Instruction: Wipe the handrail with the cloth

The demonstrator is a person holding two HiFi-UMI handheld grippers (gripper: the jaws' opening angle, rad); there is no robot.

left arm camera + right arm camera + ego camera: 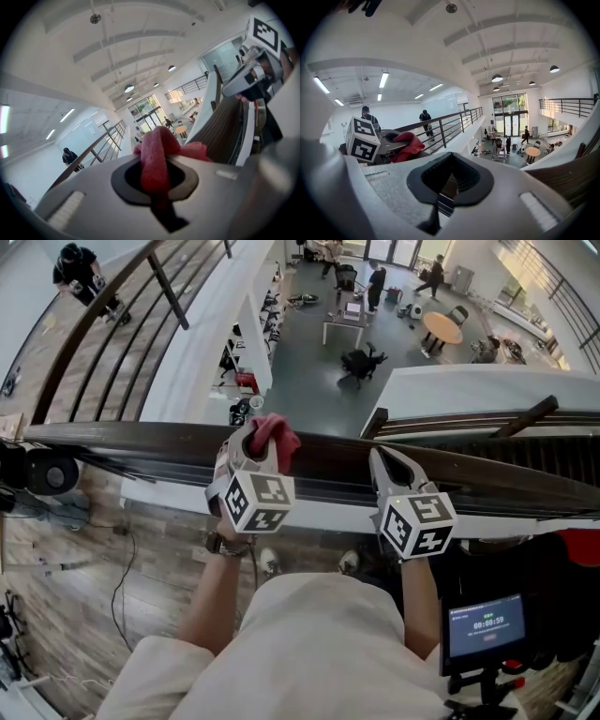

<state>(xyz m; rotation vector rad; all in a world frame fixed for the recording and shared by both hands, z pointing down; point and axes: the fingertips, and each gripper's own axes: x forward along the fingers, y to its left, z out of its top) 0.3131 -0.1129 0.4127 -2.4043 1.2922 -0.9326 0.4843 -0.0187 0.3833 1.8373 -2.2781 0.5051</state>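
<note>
A dark wooden handrail (487, 479) crosses the head view from left to right. My left gripper (251, 442) sits on top of it, shut on a red cloth (276, 435) that bunches out past the jaws. In the left gripper view the red cloth (156, 157) fills the jaw gap of the left gripper (155, 180), with the handrail (224, 129) running off to the right. My right gripper (383, 463) rests on the rail a short way right of the cloth. The right gripper (450, 180) is shut, nothing between its pads. From there the cloth (407, 144) shows at the left.
Beyond the rail is a drop to a lower floor with a round table (441, 328), chairs and people. A black device (42, 472) is clamped at the rail's left end. A small timer screen (485, 624) stands at lower right. A person (80, 273) leans on another railing.
</note>
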